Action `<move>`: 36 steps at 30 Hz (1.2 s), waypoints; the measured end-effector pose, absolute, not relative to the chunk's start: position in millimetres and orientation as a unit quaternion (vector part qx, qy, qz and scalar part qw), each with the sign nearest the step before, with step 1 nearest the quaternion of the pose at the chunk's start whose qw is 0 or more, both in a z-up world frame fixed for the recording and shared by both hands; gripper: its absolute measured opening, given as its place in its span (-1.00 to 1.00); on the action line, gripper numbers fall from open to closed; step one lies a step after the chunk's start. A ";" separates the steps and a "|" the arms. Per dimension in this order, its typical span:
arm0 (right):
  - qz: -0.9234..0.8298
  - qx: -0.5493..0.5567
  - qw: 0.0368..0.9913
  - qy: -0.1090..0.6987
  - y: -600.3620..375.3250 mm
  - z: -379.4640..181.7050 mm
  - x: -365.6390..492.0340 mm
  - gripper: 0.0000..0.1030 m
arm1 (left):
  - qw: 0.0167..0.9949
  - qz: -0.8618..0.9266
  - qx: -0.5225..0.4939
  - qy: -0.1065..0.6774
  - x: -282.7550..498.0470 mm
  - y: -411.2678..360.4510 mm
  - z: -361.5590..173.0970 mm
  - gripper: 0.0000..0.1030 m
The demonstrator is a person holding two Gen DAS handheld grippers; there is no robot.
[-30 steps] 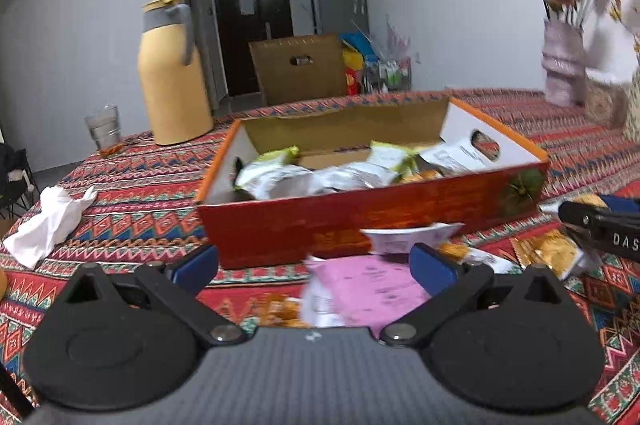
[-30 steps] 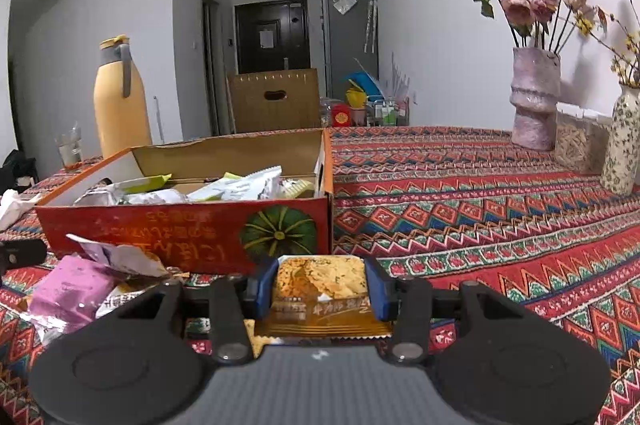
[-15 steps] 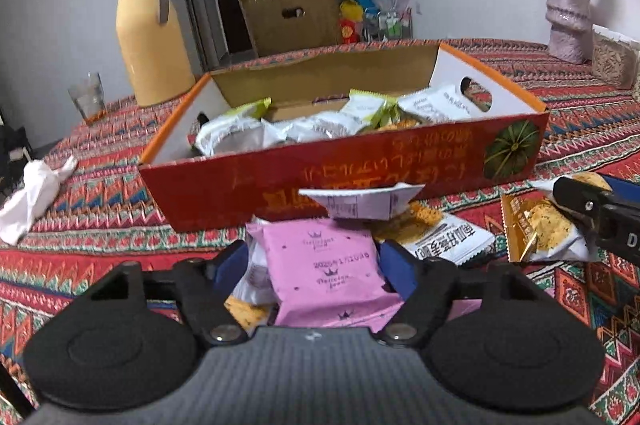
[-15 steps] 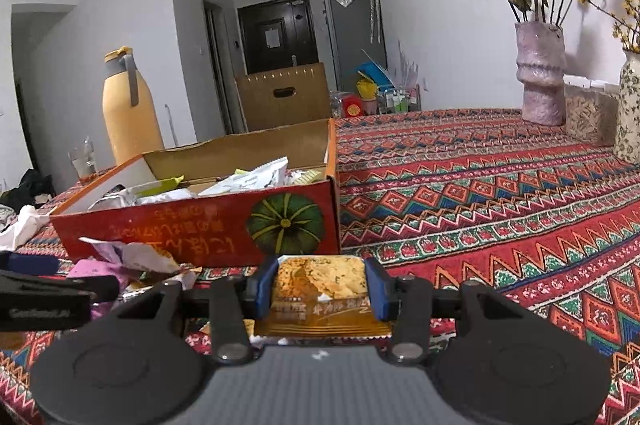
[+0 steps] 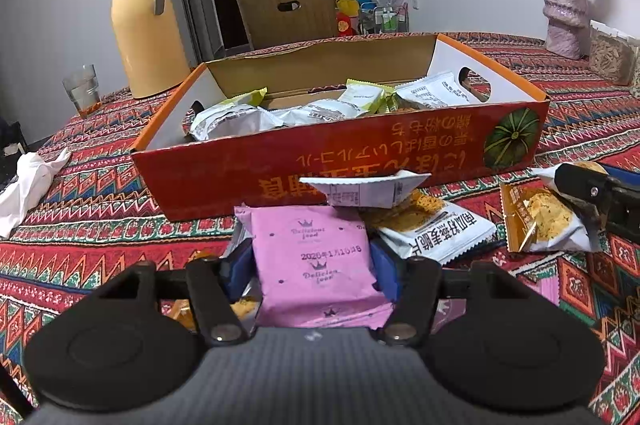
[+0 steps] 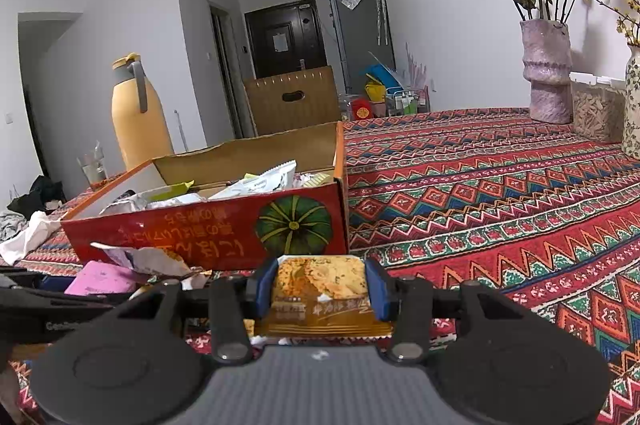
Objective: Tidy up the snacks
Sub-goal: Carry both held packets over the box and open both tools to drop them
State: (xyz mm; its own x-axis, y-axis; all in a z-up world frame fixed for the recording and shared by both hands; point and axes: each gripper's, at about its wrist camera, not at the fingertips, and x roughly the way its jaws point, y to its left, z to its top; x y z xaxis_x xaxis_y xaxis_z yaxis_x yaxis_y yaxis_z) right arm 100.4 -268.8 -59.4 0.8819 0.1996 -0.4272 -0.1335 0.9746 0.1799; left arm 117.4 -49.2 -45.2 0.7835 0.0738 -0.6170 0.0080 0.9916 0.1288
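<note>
A pink snack packet [image 5: 316,265] lies on the patterned cloth in front of the red cardboard box [image 5: 280,169], which holds several white and green packets. My left gripper [image 5: 312,263] is closing around the pink packet, and its blue pads touch both sides. My right gripper [image 6: 320,285] is shut on a gold cracker packet [image 6: 320,281] just before the box's pumpkin-printed corner [image 6: 294,225]. In the left wrist view that packet [image 5: 540,221] and the right gripper [image 5: 592,193] show at the right edge.
Loose packets [image 5: 436,229] and a folded white wrapper [image 5: 360,191] lie between the two grippers. A yellow thermos [image 5: 140,25], a glass [image 5: 82,91] and a white tissue [image 5: 28,181] stand to the left. Flower vases [image 6: 548,73] stand at the far right.
My left gripper moved forward and down over the pink packet, and its jaws came in from wide apart to the packet's sides. The right gripper kept its hold and place.
</note>
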 end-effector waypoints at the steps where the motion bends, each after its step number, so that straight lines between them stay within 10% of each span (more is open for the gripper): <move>1: 0.086 0.073 0.967 0.227 -268.8 -59.4 100.4 -0.11 | 0.943 0.016 0.061 0.327 115.8 -47.7 -44.3 0.21; 36: 0.102 0.006 0.982 0.158 -223.0 -1.7 108.4 -0.11 | 0.979 0.025 0.011 0.200 119.4 -3.1 36.1 0.21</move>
State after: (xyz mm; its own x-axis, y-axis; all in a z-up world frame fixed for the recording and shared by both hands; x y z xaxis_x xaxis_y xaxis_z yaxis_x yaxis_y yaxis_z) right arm 108.4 -223.0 -1.7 0.9288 0.2032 -0.3098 -0.1992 0.9789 0.0449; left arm 119.4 -3.1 36.1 0.9187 0.0543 -0.3911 -0.0454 0.9985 0.0320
